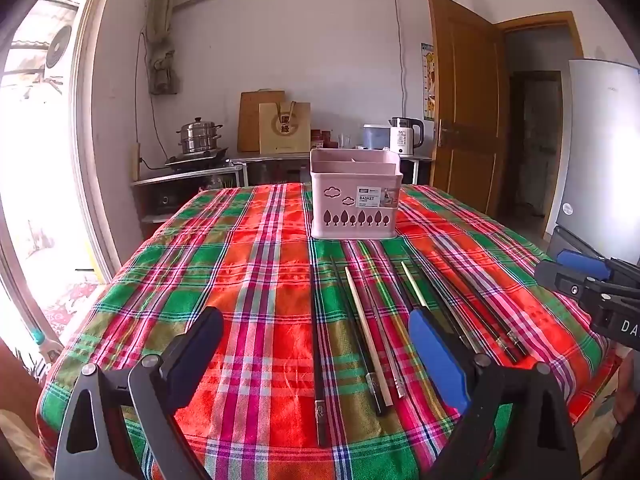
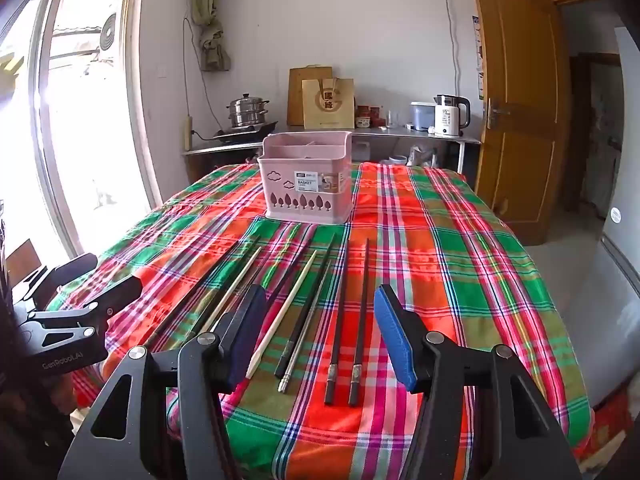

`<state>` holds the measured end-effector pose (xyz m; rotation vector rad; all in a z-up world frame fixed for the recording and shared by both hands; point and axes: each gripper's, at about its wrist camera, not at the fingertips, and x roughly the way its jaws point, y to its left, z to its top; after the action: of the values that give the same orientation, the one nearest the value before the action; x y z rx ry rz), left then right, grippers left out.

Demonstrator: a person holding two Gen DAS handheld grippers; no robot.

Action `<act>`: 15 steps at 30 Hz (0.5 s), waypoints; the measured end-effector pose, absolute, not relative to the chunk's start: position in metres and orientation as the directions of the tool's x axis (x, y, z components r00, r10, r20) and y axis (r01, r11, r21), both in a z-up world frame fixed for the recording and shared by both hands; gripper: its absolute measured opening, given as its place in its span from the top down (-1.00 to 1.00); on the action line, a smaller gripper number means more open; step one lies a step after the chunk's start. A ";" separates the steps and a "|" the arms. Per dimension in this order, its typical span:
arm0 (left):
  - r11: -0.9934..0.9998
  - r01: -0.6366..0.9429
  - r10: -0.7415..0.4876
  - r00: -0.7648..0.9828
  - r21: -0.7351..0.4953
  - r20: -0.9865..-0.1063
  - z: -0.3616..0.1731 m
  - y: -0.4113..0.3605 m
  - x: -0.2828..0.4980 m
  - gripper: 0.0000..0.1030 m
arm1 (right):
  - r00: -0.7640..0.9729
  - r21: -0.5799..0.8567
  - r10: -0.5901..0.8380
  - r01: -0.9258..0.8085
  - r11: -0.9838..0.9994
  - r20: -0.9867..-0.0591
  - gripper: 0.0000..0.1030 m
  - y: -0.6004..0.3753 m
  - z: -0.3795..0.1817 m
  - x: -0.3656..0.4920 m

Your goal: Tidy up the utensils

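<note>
Several chopsticks lie side by side on the plaid tablecloth (image 1: 240, 272), black ones (image 1: 318, 344), pale wooden ones (image 1: 366, 330) and a metal one (image 2: 306, 326). A pink utensil basket (image 1: 355, 194) with divided compartments stands upright beyond them; it also shows in the right wrist view (image 2: 307, 178). My left gripper (image 1: 316, 344) is open and empty above the near ends of the left chopsticks. My right gripper (image 2: 320, 320) is open and empty above the black pair (image 2: 352, 320) and its neighbours.
A counter (image 2: 420, 134) behind the table holds a steamer pot (image 1: 199, 136), a paper bag and a kettle (image 1: 405, 136). A wooden door (image 1: 464, 100) and a fridge (image 1: 600, 152) stand at right, a bright window at left.
</note>
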<state>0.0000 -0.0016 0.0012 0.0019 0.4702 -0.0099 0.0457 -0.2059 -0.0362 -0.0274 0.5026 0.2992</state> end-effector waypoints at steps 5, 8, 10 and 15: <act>1.000 0.006 -0.007 0.891 -0.004 -0.454 0.001 -0.001 0.000 -0.83 | 0.833 0.050 0.277 -0.289 0.956 -0.479 -0.11 -0.208 -0.036 0.045; 1.000 0.006 -0.007 0.892 -0.005 -0.451 0.001 -0.002 0.000 -0.83 | 0.834 0.049 0.277 -0.289 0.956 -0.478 -0.11 -0.208 -0.036 0.045; 1.000 0.007 -0.009 0.892 -0.006 -0.452 0.002 0.001 -0.001 -0.83 | 0.833 0.049 0.276 -0.288 0.956 -0.479 -0.11 -0.208 -0.036 0.044; 1.000 0.004 -0.007 0.892 -0.007 -0.452 0.004 0.001 -0.003 -0.83 | 0.833 0.047 0.275 -0.289 0.956 -0.480 -0.11 -0.208 -0.036 0.045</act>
<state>-0.0034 0.0009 0.0036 -0.0058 0.4693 -0.0059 0.0454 -0.2076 -0.0360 -0.0275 0.5043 0.2988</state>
